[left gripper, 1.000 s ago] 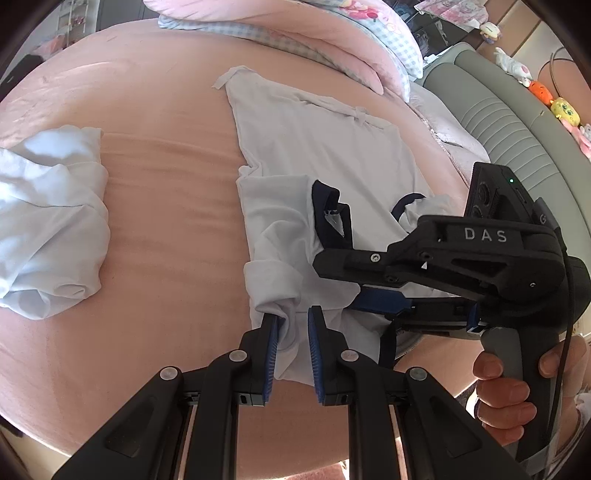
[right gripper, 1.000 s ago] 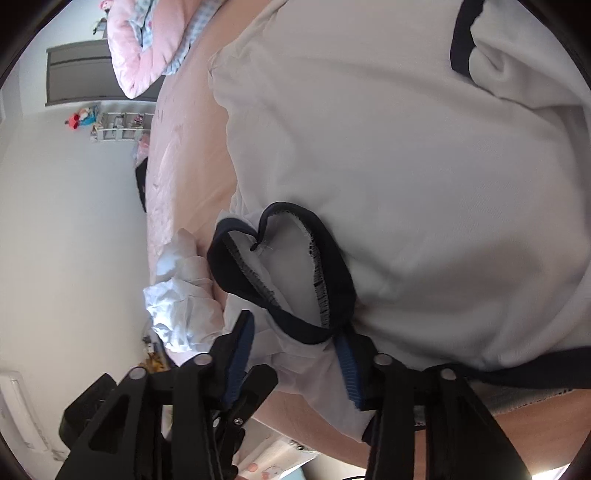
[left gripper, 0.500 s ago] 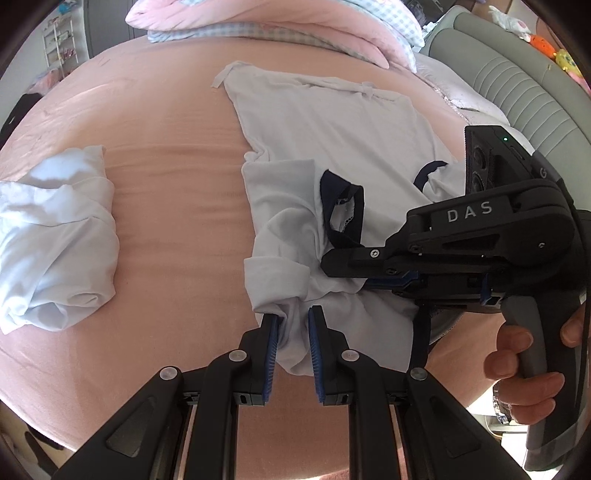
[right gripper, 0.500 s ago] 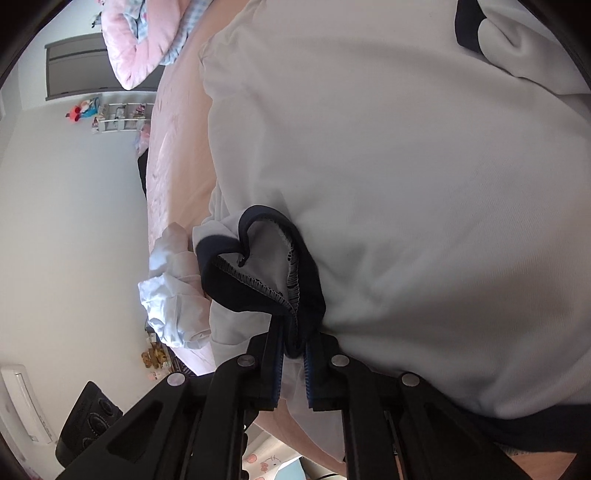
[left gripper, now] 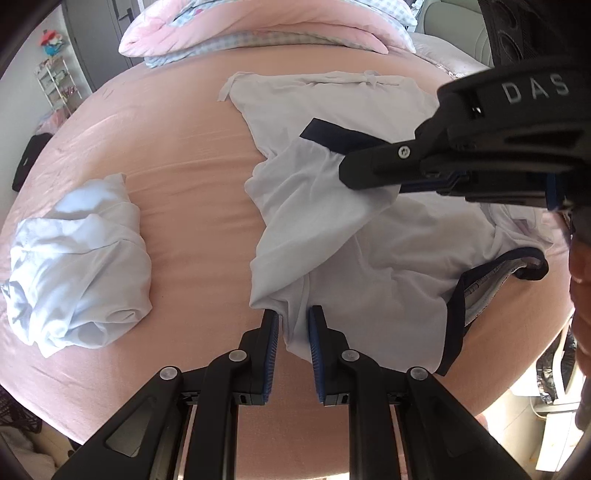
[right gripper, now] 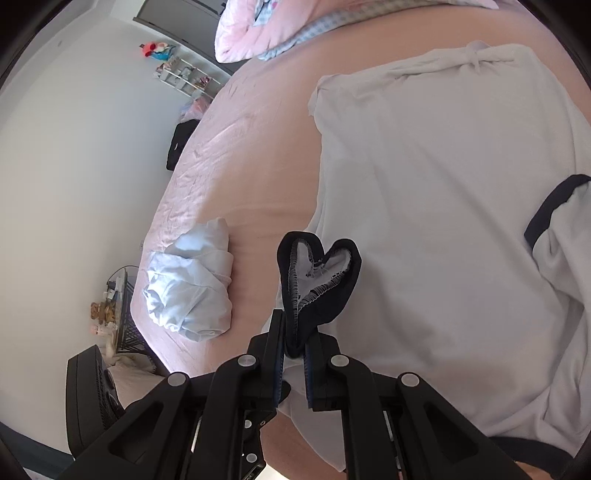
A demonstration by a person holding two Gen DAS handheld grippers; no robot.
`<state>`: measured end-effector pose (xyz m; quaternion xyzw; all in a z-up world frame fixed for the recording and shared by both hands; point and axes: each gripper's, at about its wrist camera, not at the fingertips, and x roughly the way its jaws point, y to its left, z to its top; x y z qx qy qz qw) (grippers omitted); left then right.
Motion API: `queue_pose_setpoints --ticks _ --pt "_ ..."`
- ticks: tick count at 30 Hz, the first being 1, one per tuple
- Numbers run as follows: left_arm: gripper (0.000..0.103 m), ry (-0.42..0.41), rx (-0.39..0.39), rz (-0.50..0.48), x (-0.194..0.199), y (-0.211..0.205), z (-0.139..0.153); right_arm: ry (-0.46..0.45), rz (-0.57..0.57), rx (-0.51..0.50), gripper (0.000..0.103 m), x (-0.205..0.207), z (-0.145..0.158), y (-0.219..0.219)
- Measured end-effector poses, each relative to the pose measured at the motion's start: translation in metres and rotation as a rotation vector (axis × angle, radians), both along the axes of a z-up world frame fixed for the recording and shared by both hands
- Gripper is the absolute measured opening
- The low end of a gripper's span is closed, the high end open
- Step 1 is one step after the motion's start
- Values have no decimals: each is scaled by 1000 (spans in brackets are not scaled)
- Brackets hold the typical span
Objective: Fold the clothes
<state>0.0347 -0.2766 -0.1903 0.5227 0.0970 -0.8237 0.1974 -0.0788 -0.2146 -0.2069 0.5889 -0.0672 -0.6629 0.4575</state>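
A white shirt [left gripper: 388, 236] with navy trim lies on the pink bed [left gripper: 177, 177]. Its hem is at the far end and its navy collar [left gripper: 480, 280] at the near right. My left gripper [left gripper: 293, 330] is shut on a bunched edge of the shirt near the bed's front. From the right, my right gripper [left gripper: 369, 177] reaches across and holds one sleeve up off the shirt. In the right wrist view that gripper [right gripper: 295, 347] is shut on the sleeve's navy cuff [right gripper: 317, 273], which stands up in a heart-shaped loop. A person's hand [left gripper: 580, 280] shows at the right edge.
A crumpled pale blue garment [left gripper: 77, 266] lies on the bed to the left of the shirt [right gripper: 188, 291]. A pink and checked duvet [left gripper: 266, 26] is piled at the far end. A shelf rack [left gripper: 55, 81] stands by the wall. The bed's near edge runs just under the grippers.
My right gripper's jaws closed on the navy sleeve cuff, then rose and rolled, lifting the sleeve. The left gripper kept its hold on the shirt edge while tilting.
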Motion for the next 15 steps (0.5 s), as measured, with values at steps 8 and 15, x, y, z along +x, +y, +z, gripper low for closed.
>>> queue_pose_setpoints --ticks 8,15 --pt "15 6 -13 0 0 -2 7 2 -39 7 7 -16 3 17" --pt "15 -32 14 -29 -10 -4 9 38 -32 7 7 -19 13 19"
